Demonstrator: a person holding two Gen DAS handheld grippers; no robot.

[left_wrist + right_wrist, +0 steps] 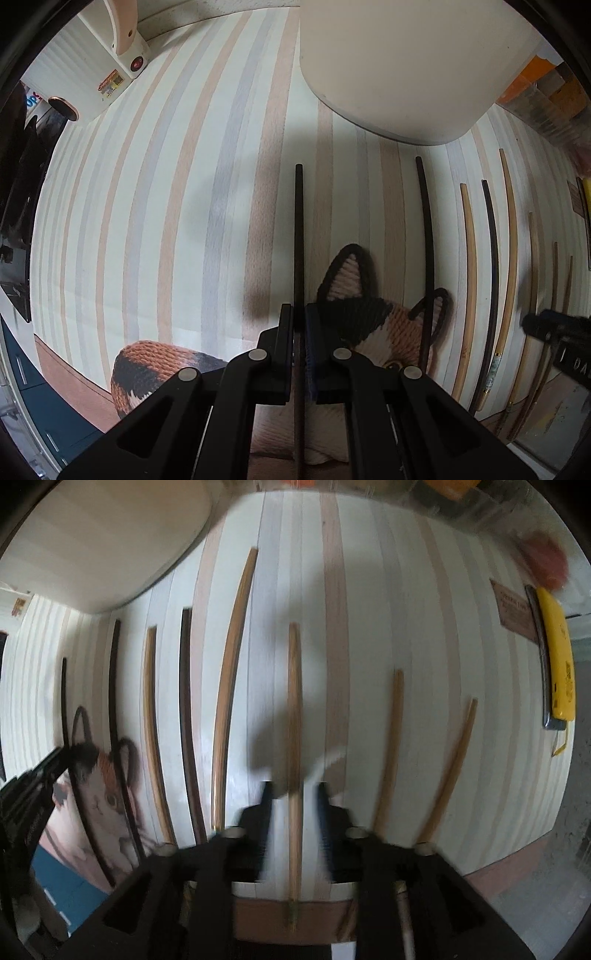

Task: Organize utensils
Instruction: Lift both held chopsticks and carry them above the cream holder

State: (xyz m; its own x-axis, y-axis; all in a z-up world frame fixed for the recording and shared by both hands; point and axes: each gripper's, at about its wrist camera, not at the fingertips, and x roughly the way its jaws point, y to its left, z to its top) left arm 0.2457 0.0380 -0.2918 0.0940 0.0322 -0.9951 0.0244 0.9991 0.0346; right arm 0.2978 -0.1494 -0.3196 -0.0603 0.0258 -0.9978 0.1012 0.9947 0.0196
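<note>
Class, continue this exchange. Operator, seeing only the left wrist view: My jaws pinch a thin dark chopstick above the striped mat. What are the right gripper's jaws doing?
Observer: The right gripper has its jaws apart, one on each side of a light wooden chopstick lying on the striped mat.
Operator: Where is that chopstick's near end?
Observer: Past the mat's edge, on the brown border strip.

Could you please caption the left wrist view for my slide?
Left claw shut on a black chopstick above the striped mat.
</note>
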